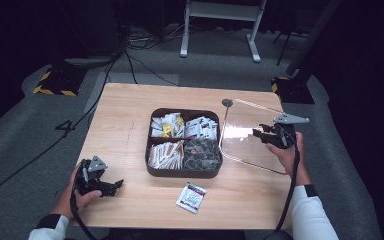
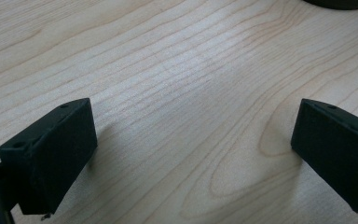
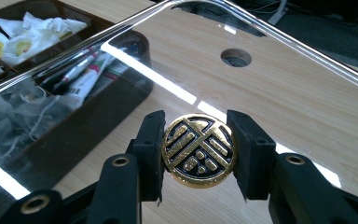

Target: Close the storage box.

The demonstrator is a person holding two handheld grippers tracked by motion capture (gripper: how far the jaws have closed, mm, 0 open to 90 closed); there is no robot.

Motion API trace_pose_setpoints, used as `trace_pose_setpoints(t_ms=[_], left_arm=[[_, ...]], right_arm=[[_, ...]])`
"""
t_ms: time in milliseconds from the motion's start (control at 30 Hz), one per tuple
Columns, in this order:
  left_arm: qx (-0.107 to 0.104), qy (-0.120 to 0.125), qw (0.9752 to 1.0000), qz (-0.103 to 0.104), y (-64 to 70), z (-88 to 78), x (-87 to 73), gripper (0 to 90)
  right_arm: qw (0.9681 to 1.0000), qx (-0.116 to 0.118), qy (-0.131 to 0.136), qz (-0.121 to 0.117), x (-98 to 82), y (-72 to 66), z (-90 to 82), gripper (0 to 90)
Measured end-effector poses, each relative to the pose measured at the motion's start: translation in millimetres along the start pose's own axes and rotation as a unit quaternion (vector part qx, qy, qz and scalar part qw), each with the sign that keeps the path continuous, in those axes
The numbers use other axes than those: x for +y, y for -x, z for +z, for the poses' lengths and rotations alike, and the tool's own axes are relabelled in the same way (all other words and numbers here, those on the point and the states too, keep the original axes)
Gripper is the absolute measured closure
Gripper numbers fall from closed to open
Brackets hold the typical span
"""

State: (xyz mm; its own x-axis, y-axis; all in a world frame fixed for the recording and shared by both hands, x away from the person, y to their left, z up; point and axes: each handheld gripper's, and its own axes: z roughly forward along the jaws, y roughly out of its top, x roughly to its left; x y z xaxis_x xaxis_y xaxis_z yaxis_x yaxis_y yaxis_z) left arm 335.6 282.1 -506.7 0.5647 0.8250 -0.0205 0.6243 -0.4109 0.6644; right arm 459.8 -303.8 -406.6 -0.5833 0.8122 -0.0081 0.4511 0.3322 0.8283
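A clear plastic lid (image 1: 250, 135) with a round gold-and-black knob (image 3: 199, 150) hangs tilted above the table, right of the dark four-compartment box (image 1: 152, 170). My right gripper (image 1: 261, 135) is shut on that knob, its two pads pressing the knob's sides (image 3: 199, 150). The box holds packets, sachets and wrapped sticks, and part of it shows through the lid (image 3: 74, 74). My left gripper (image 1: 111, 187) rests low at the table's front left, open, with bare wood between its fingers (image 2: 193, 149).
A white sachet (image 1: 191, 197) lies on the table in front of the box. A round hole (image 3: 236, 57) is cut in the tabletop at the back right. Cables and stand legs are on the floor beyond the table.
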Motion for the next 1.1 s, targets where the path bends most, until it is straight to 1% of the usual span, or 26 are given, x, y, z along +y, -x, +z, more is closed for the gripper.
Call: trace_pose_setpoints(t_ms=[33,67,167,267,300,333,433,500,533,567,600,667,700,733,800,833,867,933,967,1000,1100], left_arm=[[0.0,0.0,1.0,0.0,0.0,0.0,0.0,0.4],[0.0,0.0,1.0,0.0,0.0,0.0,0.0,0.4],[0.0,-0.001,1.0,0.0,0.0,-0.2,0.1,0.4],[0.0,0.0,1.0,0.0,0.1,0.0,-0.1,0.4],[0.0,0.0,1.0,0.0,0.1,0.0,-0.1,0.4],[0.0,0.0,1.0,0.0,0.1,0.0,-0.1,0.4],[0.0,-0.001,1.0,0.0,0.0,-0.2,0.0,0.4],[0.0,-0.001,1.0,0.0,0.0,-0.2,0.0,0.4],[0.0,-0.001,1.0,0.0,0.0,-0.2,0.0,0.4],[0.0,0.0,1.0,0.0,0.1,-0.1,0.0,0.4],[0.0,0.0,1.0,0.0,0.1,-0.1,0.0,0.4],[0.0,0.0,1.0,-0.001,0.1,0.0,-0.1,0.4],[0.0,0.0,1.0,-0.001,0.1,0.0,-0.1,0.4],[0.0,0.0,1.0,-0.001,0.1,0.0,-0.1,0.4],[0.0,-0.001,1.0,0.0,0.1,-0.2,0.0,0.5],[0.0,-0.001,1.0,0.0,0.1,-0.2,0.0,0.4],[0.0,-0.001,1.0,0.0,0.1,-0.2,0.0,0.4],[0.0,-0.001,1.0,-0.001,0.1,-0.2,0.0,0.4],[0.001,0.0,1.0,-0.001,0.3,-0.1,-0.1,0.4],[0.001,0.0,1.0,-0.001,0.3,-0.1,-0.1,0.5],[0.001,0.0,1.0,-0.001,0.3,-0.1,-0.1,0.4]], right_arm=[[1.0,0.002,0.001,-0.001,3.6,-4.0,1.1,59.6],[1.0,0.002,0.001,-0.001,3.6,-4.0,1.1,59.6],[1.0,0.007,0.002,-0.003,8.3,-9.8,3.3,59.6],[0.9999,0.014,0.006,0.003,12.1,-14.8,6.1,59.6],[0.9999,0.016,0.002,0.0,14.6,-19.4,8.7,59.6],[0.9999,0.016,0.002,0.0,14.6,-19.4,8.7,59.6],[0.9998,0.02,-0.002,-0.007,17.7,-26.8,13.8,59.6],[0.9995,0.027,-0.007,-0.013,20.5,-34.6,20.9,59.5],[0.9995,0.027,-0.007,-0.013,20.5,-34.6,20.9,59.5],[0.9993,0.03,-0.01,-0.018,22.5,-39.9,25.7,59.6],[0.9993,0.03,-0.01,-0.018,22.5,-39.9,25.7,59.6],[0.9991,0.036,-0.012,-0.021,24.6,-45.3,30.5,59.6],[0.9988,0.039,-0.014,-0.026,26.5,-50.3,35.2,59.6],[0.9988,0.039,-0.014,-0.026,26.5,-50.3,35.2,59.6],[0.9985,0.044,-0.016,-0.03,28.6,-56.0,39.7,59.6],[0.9981,0.048,-0.017,-0.035,31.0,-61.8,44.0,59.6],[0.9981,0.048,-0.017,-0.035,31.0,-61.8,44.0,59.6],[0.9978,0.051,-0.018,-0.04,33.2,-67.5,48.6,59.6],[0.9973,0.055,-0.02,-0.044,35.2,-73.2,53.3,59.6],[0.9973,0.055,-0.02,-0.044,35.2,-73.2,53.3,59.6],[0.9966,0.063,-0.024,-0.047,37.7,-81.5,61.3,59.6]])
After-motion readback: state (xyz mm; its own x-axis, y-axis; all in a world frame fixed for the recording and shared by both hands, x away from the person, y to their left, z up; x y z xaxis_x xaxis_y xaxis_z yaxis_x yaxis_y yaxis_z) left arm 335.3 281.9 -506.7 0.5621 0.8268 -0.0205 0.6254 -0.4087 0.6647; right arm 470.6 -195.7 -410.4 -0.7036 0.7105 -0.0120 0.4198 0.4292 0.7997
